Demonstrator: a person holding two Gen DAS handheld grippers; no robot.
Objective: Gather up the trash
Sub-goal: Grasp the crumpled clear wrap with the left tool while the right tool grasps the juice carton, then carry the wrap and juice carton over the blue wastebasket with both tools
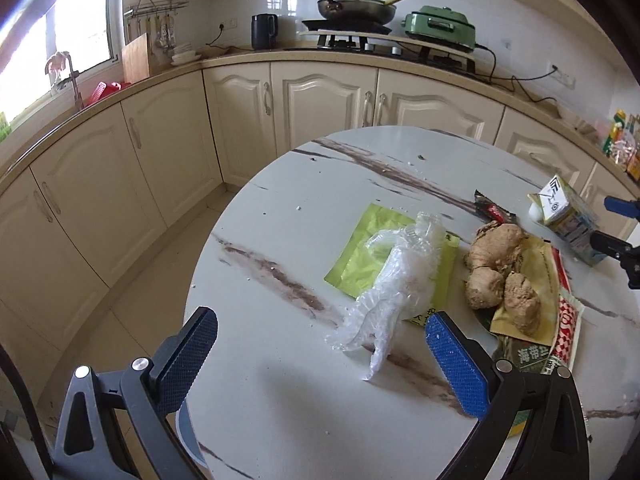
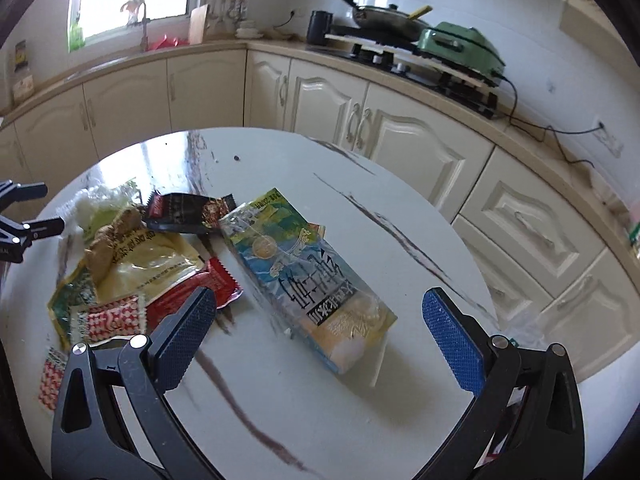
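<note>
A crumpled clear plastic glove (image 1: 394, 280) lies on a yellow-green wrapper (image 1: 360, 248) on the round marble table (image 1: 280, 380). My left gripper (image 1: 320, 360) is open just short of the glove, nothing between its fingers. To the right sits a ginger root (image 1: 498, 266) on yellow and red snack wrappers (image 1: 536, 300). A flattened drink carton (image 2: 308, 276) lies in the right wrist view, and my right gripper (image 2: 320, 336) stands open around its near end without touching it. Left of the carton lie a black snack wrapper (image 2: 184, 212), red wrappers (image 2: 196, 296) and the ginger (image 2: 110, 240).
Cream kitchen cabinets (image 1: 320, 100) curve around behind the table, with a stove, a pan (image 1: 352, 8) and a green electric cooker (image 1: 440, 26) on the counter. The table edge (image 1: 200, 280) drops to tiled floor on the left. My right gripper's fingers (image 1: 618, 248) show beside the carton.
</note>
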